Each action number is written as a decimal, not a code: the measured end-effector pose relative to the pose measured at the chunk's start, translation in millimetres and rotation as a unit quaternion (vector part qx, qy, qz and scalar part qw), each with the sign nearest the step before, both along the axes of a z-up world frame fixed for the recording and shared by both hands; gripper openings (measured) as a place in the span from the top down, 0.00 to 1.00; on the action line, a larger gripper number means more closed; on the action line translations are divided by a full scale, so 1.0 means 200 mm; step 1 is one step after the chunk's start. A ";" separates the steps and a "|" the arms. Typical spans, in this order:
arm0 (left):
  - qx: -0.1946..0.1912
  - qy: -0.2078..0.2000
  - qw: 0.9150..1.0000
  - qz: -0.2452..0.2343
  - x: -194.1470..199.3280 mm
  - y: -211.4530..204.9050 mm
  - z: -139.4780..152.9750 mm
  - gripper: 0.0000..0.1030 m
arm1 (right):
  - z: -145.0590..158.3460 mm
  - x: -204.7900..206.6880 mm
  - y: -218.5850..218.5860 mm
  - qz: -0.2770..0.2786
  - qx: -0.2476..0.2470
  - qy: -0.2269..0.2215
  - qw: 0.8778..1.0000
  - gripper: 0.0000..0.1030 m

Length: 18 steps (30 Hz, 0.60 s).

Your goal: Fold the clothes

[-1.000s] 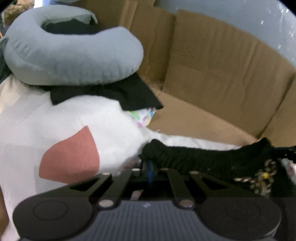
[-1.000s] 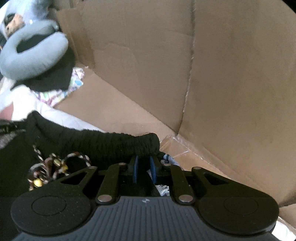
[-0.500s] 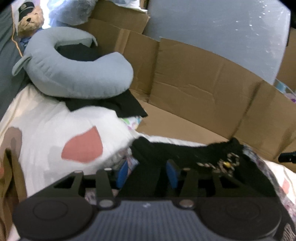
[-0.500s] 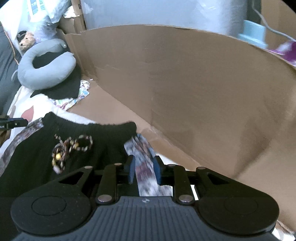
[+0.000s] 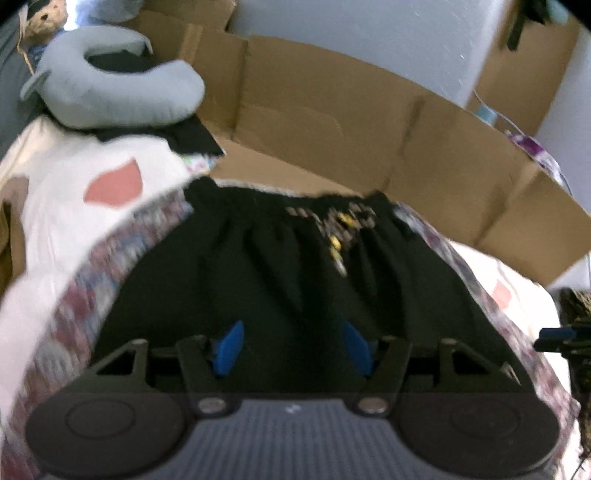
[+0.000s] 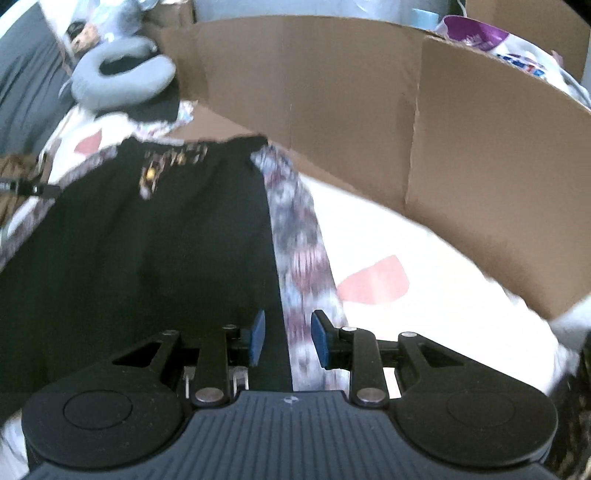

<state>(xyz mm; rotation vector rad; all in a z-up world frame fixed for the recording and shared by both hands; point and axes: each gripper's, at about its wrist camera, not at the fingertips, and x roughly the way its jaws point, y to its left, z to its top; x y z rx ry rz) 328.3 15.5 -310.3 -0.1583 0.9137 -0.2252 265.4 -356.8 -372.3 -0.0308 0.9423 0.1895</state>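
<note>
A pair of black shorts (image 5: 295,280) with patterned side stripes and a braided drawstring (image 5: 336,229) lies flat on a white bedsheet (image 5: 74,177), waistband toward the cardboard. It also shows in the right wrist view (image 6: 147,240). My left gripper (image 5: 293,345) is open and empty above the lower middle of the shorts. My right gripper (image 6: 286,338) is open and empty over the patterned right side stripe (image 6: 299,243). The right gripper's tip shows at the right edge of the left wrist view (image 5: 561,338).
A brown cardboard wall (image 5: 351,122) stands behind the waistband; it fills the right of the right wrist view (image 6: 461,147). A grey neck pillow (image 5: 110,92) on a black cloth and a teddy bear (image 5: 44,14) lie at the far left.
Both grippers let go of the waistband, opened and pulled back toward the shorts' legs. The shorts now lie spread flat on the sheet.
</note>
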 end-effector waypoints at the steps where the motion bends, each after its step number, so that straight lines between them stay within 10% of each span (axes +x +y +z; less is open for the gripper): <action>1: -0.007 0.007 1.000 -0.004 -0.04 -0.02 0.00 0.41 | -0.01 -0.03 0.00 -0.003 -0.002 0.003 1.000 0.67; 11: -0.061 0.097 0.993 -0.040 -0.33 -0.14 -0.14 0.83 | -0.15 -0.38 0.01 -0.033 -0.025 0.033 0.999 0.67; 18: -0.073 0.116 0.988 -0.074 -0.47 -0.20 -0.17 0.88 | -0.20 -0.59 -0.04 -0.065 -0.042 0.055 0.995 0.67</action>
